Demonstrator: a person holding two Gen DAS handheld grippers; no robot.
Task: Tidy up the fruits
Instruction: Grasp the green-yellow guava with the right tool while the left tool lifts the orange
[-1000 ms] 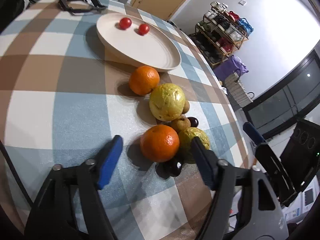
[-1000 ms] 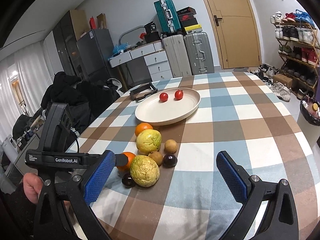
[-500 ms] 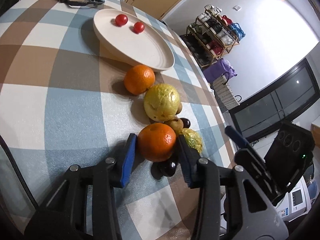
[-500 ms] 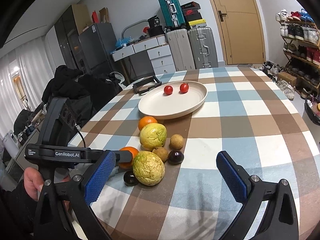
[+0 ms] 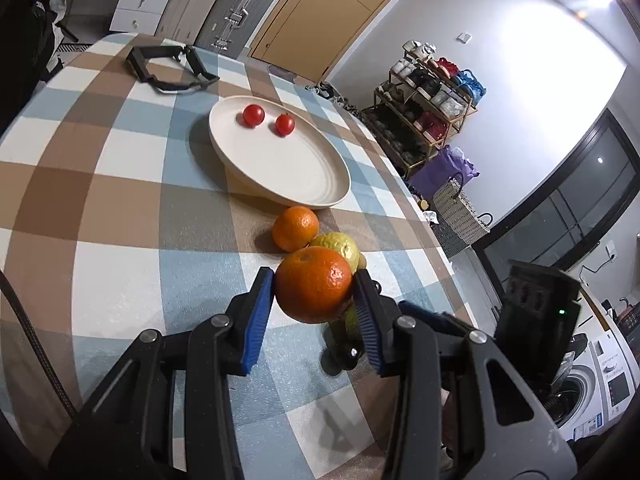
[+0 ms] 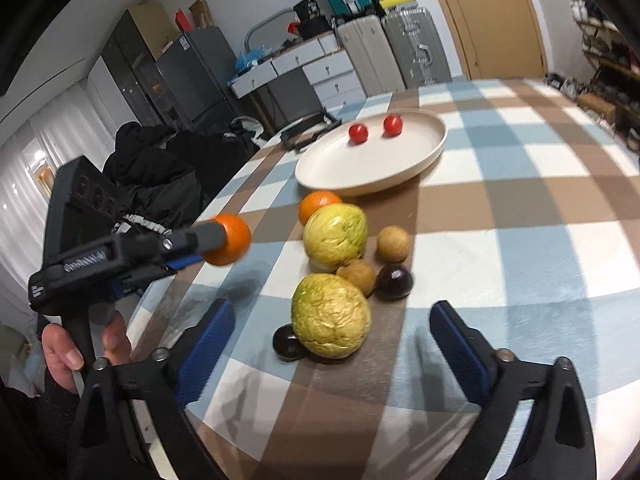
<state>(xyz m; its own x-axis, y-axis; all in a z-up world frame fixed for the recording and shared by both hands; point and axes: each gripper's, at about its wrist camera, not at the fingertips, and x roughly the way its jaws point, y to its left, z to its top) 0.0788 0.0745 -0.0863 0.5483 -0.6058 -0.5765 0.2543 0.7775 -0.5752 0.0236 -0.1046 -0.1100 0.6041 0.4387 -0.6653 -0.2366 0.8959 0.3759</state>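
Note:
My left gripper [image 5: 314,292] is shut on an orange [image 5: 314,286] and holds it above the checked tablecloth; the right wrist view shows that orange [image 6: 228,240] in the air at the left. My right gripper [image 6: 331,312] hangs low over the fruit pile, its jaws closing. The near yellow-green fruit [image 6: 331,316] sits between the blue pads [image 6: 208,336], which do not touch it. A cream plate [image 5: 280,168] with two cherry tomatoes [image 5: 253,115] stands farther back. A second orange [image 6: 318,205] and another yellow-green fruit [image 6: 335,237] lie before the plate.
Two small brown fruits [image 6: 393,243], a dark plum [image 6: 394,281] and another dark fruit [image 6: 287,342] lie in the pile. A black strap frame [image 5: 168,68] lies beyond the plate. A hand [image 6: 68,352] holds the left gripper past the table's left edge, near dark coats.
The left jaws came together on the near orange and lifted it off the table. The right gripper moved down and closer to the fruit pile, and its jaws narrowed a little.

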